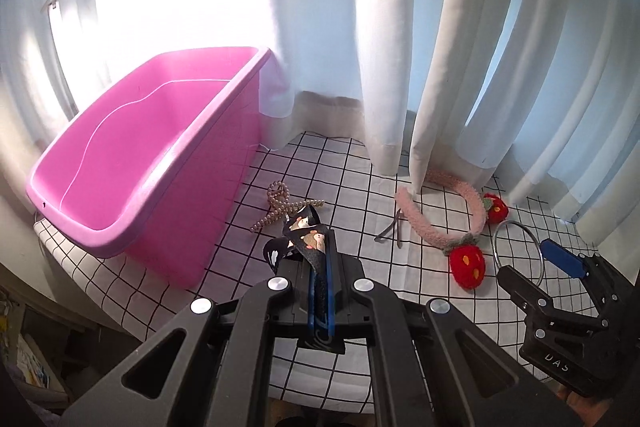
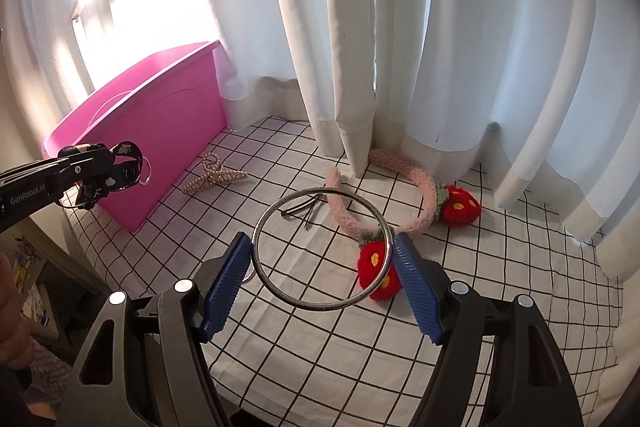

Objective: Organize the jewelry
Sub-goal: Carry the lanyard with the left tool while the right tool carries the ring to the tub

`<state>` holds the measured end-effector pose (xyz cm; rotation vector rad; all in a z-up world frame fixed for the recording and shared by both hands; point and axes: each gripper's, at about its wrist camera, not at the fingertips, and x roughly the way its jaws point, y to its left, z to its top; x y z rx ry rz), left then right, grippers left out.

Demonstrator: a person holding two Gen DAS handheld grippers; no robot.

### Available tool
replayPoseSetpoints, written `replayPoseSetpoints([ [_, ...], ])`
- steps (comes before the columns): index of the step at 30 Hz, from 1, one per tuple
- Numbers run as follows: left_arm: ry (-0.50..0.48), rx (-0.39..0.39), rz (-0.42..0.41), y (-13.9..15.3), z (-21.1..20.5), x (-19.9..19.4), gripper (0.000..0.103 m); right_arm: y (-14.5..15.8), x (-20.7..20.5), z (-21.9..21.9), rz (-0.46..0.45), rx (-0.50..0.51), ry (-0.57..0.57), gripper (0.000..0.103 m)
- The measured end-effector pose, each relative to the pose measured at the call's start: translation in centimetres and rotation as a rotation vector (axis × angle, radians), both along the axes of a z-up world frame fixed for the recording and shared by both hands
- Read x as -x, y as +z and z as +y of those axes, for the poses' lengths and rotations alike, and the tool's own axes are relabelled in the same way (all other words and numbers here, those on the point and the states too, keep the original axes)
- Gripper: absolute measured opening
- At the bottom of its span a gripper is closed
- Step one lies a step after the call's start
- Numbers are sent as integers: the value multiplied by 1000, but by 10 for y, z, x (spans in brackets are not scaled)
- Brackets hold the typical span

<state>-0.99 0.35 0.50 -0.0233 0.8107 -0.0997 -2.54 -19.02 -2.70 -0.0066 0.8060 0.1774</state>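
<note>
- Left tongs (image 1: 320,259): pressed together on a black patterned ribbon bow (image 1: 300,231), raised above the surface (image 1: 352,183), beside the pink bin (image 1: 132,163).
- Right tongs (image 2: 320,267): spread wide, blue pads (image 2: 224,287) pinching a metal ring (image 2: 320,247) across its width, clear of the checked cloth.
- Pearl hair claw (image 2: 214,177): on the surface, near the bin.
- Pink fuzzy headband (image 2: 400,187) with red strawberries: by the curtain (image 2: 460,27).
- Dark hairpins (image 2: 302,211): just beside the headband.

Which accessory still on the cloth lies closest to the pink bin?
The pearl claw clip, lying right beside the pink bin. The dark hairpins and the strawberry headband lie farther out, toward the curtain.
</note>
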Motion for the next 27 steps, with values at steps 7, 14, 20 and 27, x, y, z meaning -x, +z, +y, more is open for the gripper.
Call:
replayPoseSetpoints([
  [7,97,5,-53,27,8,8,4,29,-16,8,-62,-16,104,70],
  [14,190,-6,-101,54,40,7,4,62,-44,44,-117,-40,219,70],
  [20,253,-6,-134,73,86,-11,4,91,-77,94,-157,-83,308,70],
  [27,295,12,-154,83,141,-44,4,114,-121,159,-189,-76,395,70],
])
